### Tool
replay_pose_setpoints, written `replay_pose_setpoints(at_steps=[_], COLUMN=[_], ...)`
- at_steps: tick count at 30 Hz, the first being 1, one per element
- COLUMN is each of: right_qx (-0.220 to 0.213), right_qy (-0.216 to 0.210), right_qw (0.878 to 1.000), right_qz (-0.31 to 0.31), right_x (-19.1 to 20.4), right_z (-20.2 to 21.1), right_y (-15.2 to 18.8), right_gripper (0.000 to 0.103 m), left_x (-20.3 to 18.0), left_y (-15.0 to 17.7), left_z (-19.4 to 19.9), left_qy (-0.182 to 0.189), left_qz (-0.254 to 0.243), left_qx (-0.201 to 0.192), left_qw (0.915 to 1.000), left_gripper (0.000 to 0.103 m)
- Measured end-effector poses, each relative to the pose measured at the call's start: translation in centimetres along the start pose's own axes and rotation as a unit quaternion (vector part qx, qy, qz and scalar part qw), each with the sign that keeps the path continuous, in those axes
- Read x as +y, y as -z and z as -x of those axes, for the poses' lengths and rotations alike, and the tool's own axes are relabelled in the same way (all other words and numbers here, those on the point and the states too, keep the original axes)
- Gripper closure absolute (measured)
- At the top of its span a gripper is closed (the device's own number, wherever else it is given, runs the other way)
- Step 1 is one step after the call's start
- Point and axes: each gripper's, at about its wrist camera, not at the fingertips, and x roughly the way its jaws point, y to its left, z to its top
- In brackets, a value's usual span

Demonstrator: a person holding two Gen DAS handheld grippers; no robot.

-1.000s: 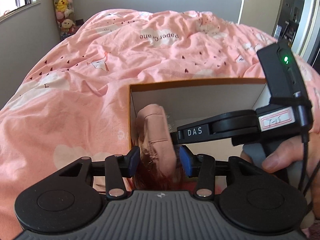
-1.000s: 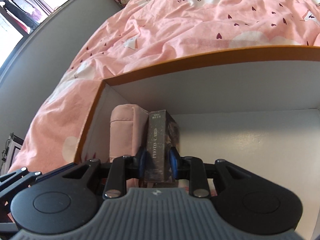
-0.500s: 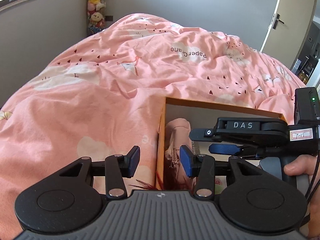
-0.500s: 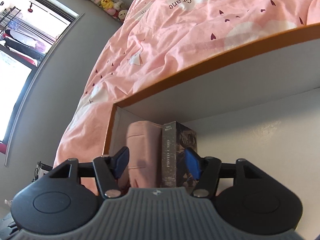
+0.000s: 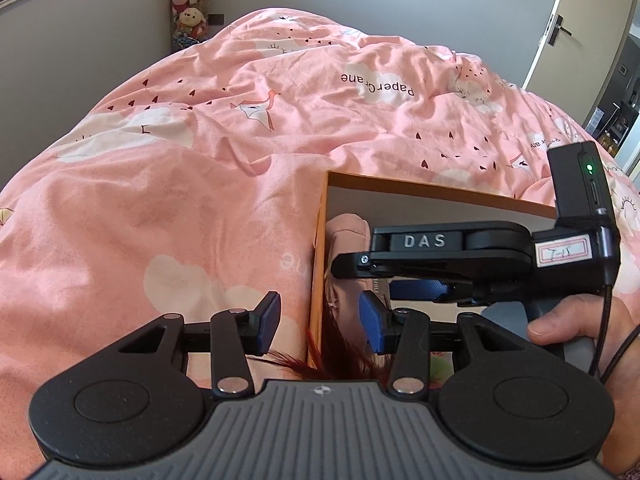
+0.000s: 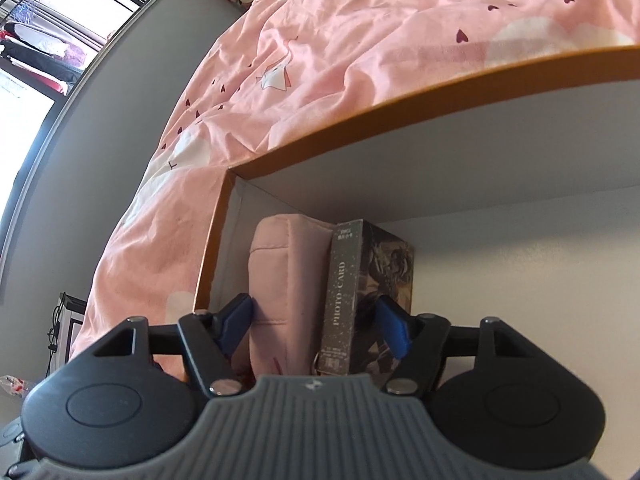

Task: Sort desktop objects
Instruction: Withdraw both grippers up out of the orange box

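Note:
An orange-rimmed box (image 6: 440,84) with white inner walls sits on the pink bedspread. Inside, at its left end, a pink pouch (image 6: 280,280) stands upright against a dark "PHOTO CARD" box (image 6: 340,292). My right gripper (image 6: 316,324) is open, its jaws wide on either side of both items, holding neither. My left gripper (image 5: 318,322) is open and empty, straddling the box's left wall (image 5: 316,260). The pouch (image 5: 346,232) shows behind it. The right gripper (image 5: 440,264) reaches across into the box in the left wrist view.
The pink bedspread (image 5: 200,160) surrounds the box. Dark red feathery strands (image 5: 320,360) lie by the box's near left corner. Grey walls, a window and plush toys (image 5: 188,12) are at the far left, a door (image 5: 572,28) at the far right.
My right gripper let go of the photo card box and opened wide. My left gripper released the pink pouch, drew back and shifted left over the box wall.

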Motion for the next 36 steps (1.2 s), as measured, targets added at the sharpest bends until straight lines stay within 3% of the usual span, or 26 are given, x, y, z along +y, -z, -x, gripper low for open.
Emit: replay_pose_setpoints(at_steps=[11, 20, 28, 36], right_qx=[-0.014, -0.043, -0.093, -0.151], right_qy=[0.012, 0.049, 0.079, 0.102], right_qw=[1.000, 0.996, 0.984, 0.964], right_qz=[0.014, 0.067, 0.130, 0.194], right_x=[0.7, 2.1, 3.4, 4.9], right_z=[0.2, 2.7, 7.1, 11.8], right_y=[-0.3, 1.0, 3.3, 6.0], right_gripper=[0.031, 0.029, 0.028, 0.025], left_x=[0.2, 0.3, -0.7, -2.0], left_y=[0.2, 0.3, 0.6, 1.3], left_z=[-0.3, 0.7, 2.7, 5.6], left_qy=[0.002, -0.002, 0.000, 0.011], left_qz=[0.004, 0.009, 0.000, -0.009], left_qx=[0.006, -0.006, -0.025, -0.054], left_qw=[1.0000, 0.9999, 0.9997, 0.9984], left_gripper=[0.052, 0.052, 0.052, 0.052])
